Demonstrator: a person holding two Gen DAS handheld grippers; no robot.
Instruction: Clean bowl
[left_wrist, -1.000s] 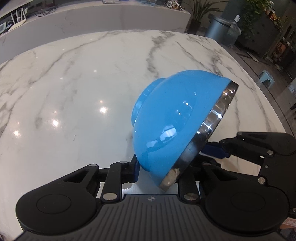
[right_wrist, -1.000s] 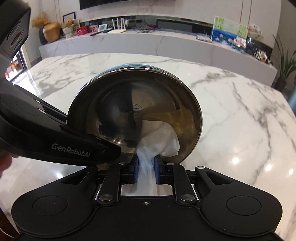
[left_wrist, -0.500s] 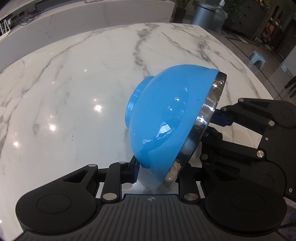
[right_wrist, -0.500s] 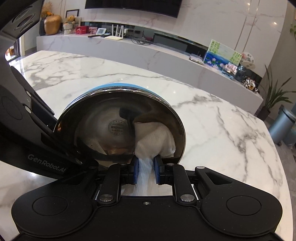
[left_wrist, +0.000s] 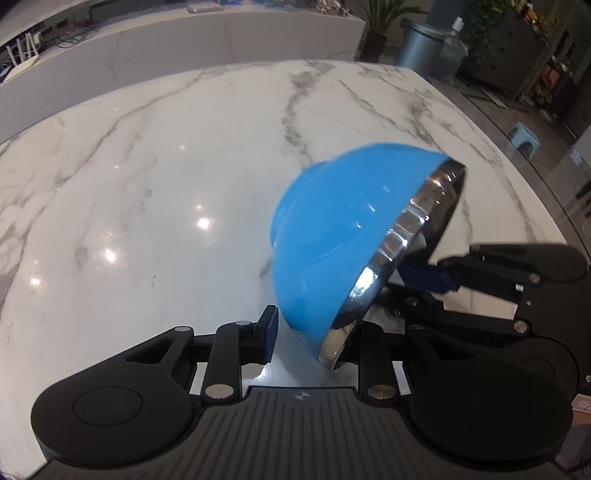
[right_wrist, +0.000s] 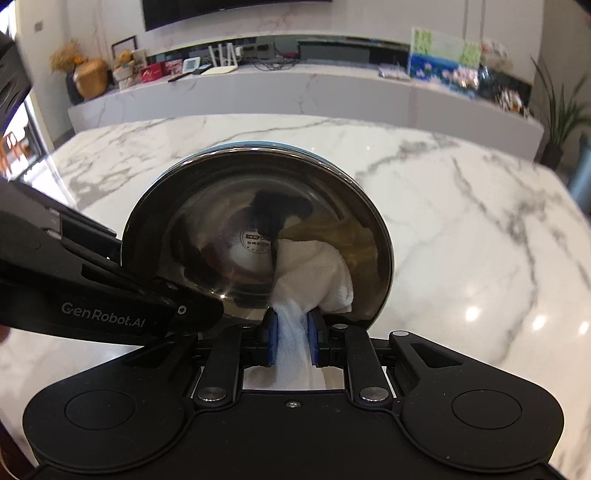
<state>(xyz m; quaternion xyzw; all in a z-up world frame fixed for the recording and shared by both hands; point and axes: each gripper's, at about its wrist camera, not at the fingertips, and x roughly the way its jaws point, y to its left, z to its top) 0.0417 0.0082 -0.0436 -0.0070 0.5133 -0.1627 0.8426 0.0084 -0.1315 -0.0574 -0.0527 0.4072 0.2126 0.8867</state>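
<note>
While its two blue pads press in on a strip of white paper towel (right_wrist: 295, 332), the right gripper (right_wrist: 292, 334) is clamped tight on that towel, whose bunched end lies against the lower right of the bowl's inner wall. The bowl (right_wrist: 258, 236) stands tipped on edge just beyond those fingers, its mouth turned toward the right wrist camera. Inside it is dark, mirror-bright steel with a round stamped mark at the centre of the base and blurred reflections of the gripper and towel.

In the left wrist view the same bowl (left_wrist: 343, 236) shows a glossy sky-blue outer shell, a short blue foot ring and a polished chrome rim. Its lowest edge sits between the fingers of the left gripper (left_wrist: 314, 343); the left blue pad (left_wrist: 269, 334) stands a little apart from the blue wall, and the right pad is hidden behind the rim, so whether that gripper pinches the bowl cannot be told. All of this is over a white marble table (left_wrist: 147, 184) with grey veins.
</note>
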